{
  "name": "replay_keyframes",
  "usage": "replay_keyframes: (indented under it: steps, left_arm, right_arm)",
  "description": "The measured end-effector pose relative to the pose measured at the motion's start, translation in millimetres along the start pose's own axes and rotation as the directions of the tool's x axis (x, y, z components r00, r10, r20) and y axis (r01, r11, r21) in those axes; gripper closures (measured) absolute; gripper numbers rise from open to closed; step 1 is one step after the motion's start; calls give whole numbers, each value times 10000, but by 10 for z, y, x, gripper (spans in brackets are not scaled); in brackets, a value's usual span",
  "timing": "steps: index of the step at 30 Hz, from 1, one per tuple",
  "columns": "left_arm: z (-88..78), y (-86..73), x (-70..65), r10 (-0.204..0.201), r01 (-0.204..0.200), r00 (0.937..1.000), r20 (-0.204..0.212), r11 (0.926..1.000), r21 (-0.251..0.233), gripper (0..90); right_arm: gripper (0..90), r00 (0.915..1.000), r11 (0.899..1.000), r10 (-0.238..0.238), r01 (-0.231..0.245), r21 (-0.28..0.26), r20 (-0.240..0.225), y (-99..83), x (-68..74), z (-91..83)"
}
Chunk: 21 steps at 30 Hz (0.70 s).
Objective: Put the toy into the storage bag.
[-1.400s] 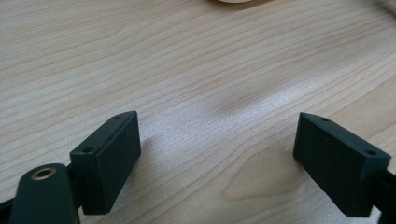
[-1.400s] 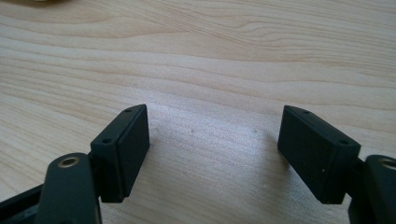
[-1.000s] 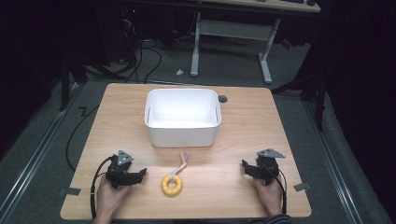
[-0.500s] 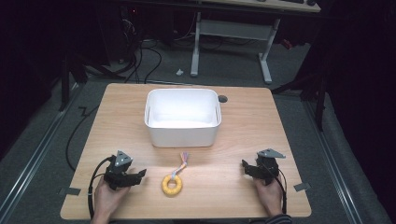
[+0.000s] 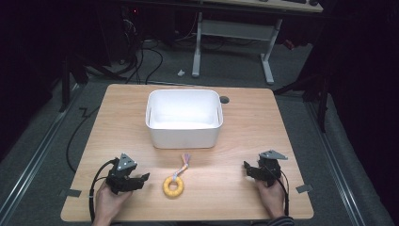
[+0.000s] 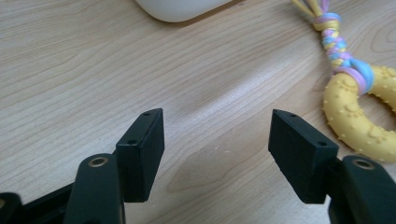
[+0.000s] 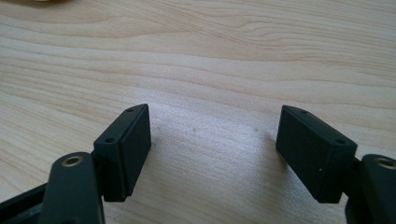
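Ring toy point(image 5: 173, 186) lies ungrasped on the desk point(image 5: 244, 141) beside my left gripper point(image 5: 139, 179), whose empty half-open jaws have just been closing.

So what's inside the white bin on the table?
The white bin looks empty: the high view shows bare white floor and walls. The strip of floor just behind its near wall is hidden by that wall.

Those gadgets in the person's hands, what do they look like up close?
Each is a black handheld tool. The left gripper and right gripper both carry a grey three-cornered plate on top and trail a black cable. Each ends in two flat, blocky black jaws with small screw holes, on arms with brass-coloured pivots. A dark sleeve edge shows at the right wrist.
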State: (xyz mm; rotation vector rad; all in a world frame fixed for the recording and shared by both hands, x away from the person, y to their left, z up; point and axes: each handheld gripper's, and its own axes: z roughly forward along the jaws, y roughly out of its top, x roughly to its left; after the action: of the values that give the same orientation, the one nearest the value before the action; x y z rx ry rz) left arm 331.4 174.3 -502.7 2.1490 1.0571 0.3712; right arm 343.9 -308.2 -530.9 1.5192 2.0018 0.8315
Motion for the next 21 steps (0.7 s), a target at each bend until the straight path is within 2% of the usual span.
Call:
replay_keyframes:
  steps: [9, 21]
  left_arm:
    - [-7, 88, -150, 252, -252, 9990, 377, 9997, 0, 391]
    - [85, 270, -395, 750, -817, 9924, 970, 9944, 668, 430]
  right_arm:
    - [267, 10000, 10000, -16, 16, -9, -17, -2, -1, -1]
    - [267, 10000, 10000, -34, 34, -8, -59, -4, 1, -4]
